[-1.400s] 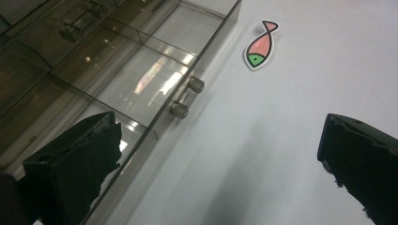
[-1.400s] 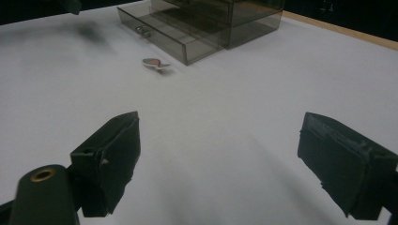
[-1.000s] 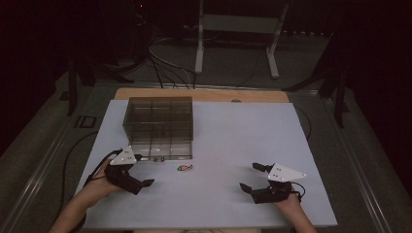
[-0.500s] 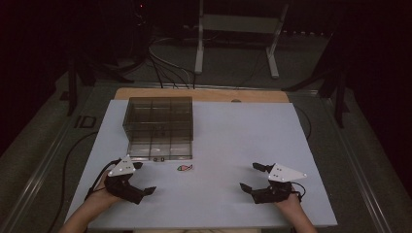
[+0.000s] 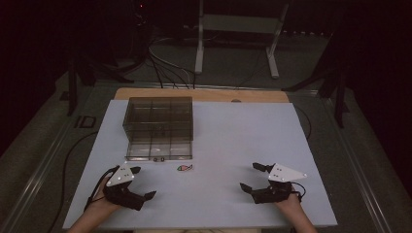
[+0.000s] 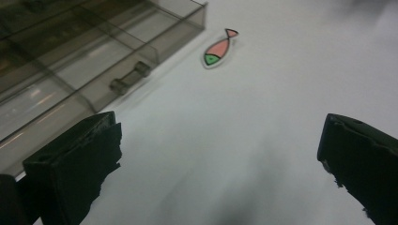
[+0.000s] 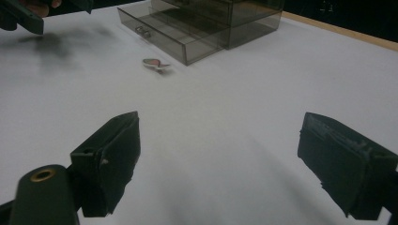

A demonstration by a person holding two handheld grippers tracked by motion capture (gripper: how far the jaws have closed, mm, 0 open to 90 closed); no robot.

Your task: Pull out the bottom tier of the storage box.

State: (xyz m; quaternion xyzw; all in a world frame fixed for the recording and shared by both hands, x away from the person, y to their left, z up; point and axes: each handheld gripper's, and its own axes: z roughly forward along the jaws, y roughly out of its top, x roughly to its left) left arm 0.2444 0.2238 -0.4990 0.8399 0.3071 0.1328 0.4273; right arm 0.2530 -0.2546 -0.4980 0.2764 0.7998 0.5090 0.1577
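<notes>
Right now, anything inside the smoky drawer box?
The drawer box shows dividers through its tinted walls, and the compartments look bare. The bottom drawer sits slightly pulled out, handle facing the fish sticker. Dark plastic and glare could hide small items.

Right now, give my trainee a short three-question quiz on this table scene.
1. True or false: the left tool holds the fish sticker.
2. Which tool is nearer the drawer box? A) left B) right
3. Fill in: the sticker lies on the white table cover, just in front of the box's bottom ____.

Key: 1 false, its jaws stand open and empty. 2 A. 3 drawer, which has a small handle.
</notes>
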